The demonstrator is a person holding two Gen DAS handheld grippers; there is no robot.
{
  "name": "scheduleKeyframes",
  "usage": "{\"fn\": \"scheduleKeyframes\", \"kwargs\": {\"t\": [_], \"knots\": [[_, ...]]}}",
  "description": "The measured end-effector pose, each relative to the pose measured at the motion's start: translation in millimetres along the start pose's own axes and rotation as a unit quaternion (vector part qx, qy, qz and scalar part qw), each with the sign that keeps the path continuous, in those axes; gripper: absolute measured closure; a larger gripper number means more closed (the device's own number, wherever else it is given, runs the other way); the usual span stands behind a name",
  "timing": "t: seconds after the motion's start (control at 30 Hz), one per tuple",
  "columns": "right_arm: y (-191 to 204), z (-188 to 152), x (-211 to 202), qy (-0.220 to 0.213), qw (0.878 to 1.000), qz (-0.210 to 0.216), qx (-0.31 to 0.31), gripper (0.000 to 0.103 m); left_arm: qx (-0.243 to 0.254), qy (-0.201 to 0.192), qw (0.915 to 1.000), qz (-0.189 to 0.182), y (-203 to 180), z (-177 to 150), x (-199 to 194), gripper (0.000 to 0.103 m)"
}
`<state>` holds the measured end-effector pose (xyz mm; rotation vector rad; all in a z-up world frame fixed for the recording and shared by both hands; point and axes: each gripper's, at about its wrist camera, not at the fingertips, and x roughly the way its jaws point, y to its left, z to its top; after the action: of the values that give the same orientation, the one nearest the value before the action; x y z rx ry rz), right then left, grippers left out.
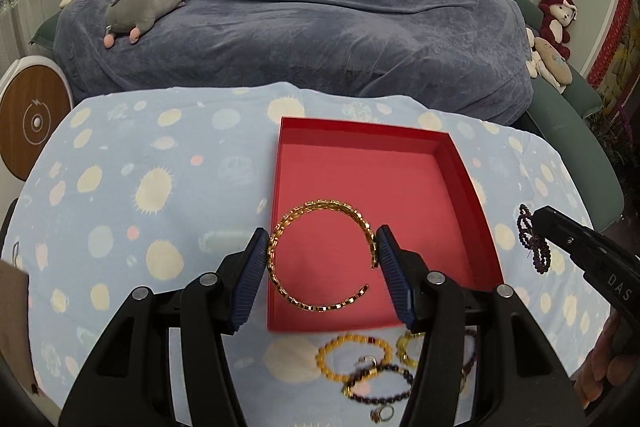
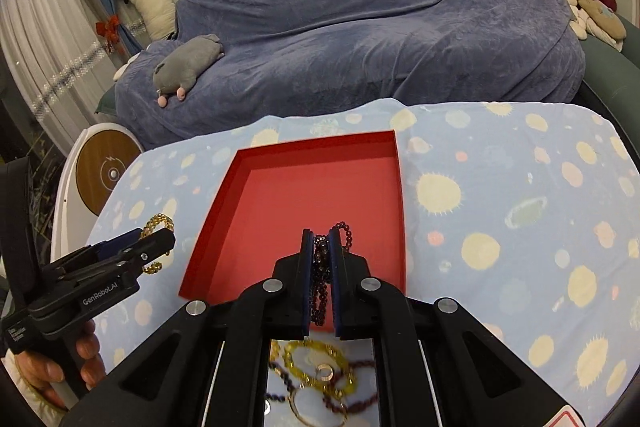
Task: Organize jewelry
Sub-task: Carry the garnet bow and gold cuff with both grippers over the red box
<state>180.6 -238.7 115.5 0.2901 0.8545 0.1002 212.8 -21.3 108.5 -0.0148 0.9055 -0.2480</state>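
Observation:
A red shallow box (image 1: 360, 143) lies on the spotted blue cloth; it also shows in the right wrist view (image 2: 312, 151). My left gripper (image 1: 322, 251) is shut on a gold open bangle (image 1: 316, 207) and holds it over the box's near left corner; the bangle also shows in the right wrist view (image 2: 158, 223). My right gripper (image 2: 320, 247) is shut on a dark purple bead bracelet (image 2: 320, 267) above the box's near edge; that bracelet also shows in the left wrist view (image 1: 534, 245). A pile of loose jewelry (image 1: 368, 367) lies in front of the box.
The pile holds a yellow bead bracelet (image 2: 320, 367), dark bead strands and rings. A sofa under a blue-grey cover (image 1: 300, 7) stands behind the table, with a grey plush toy (image 1: 144, 7) on it. A round white device (image 1: 32, 115) stands at the left.

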Motion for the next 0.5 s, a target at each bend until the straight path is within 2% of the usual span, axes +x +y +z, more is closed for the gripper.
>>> {"fn": "scheduleKeyframes", "kwargs": {"t": [0.2,0.5], "knots": [[-3,45,64,0.02,1.0,0.005,-0.01,0.096,0.029,0.014,0.9994,0.009,-10,41,59,0.05],[-21,59,145,0.065,0.997,-0.023,-0.023,0.096,0.039,0.059,0.9974,0.017,-10,59,139,0.05]]}}
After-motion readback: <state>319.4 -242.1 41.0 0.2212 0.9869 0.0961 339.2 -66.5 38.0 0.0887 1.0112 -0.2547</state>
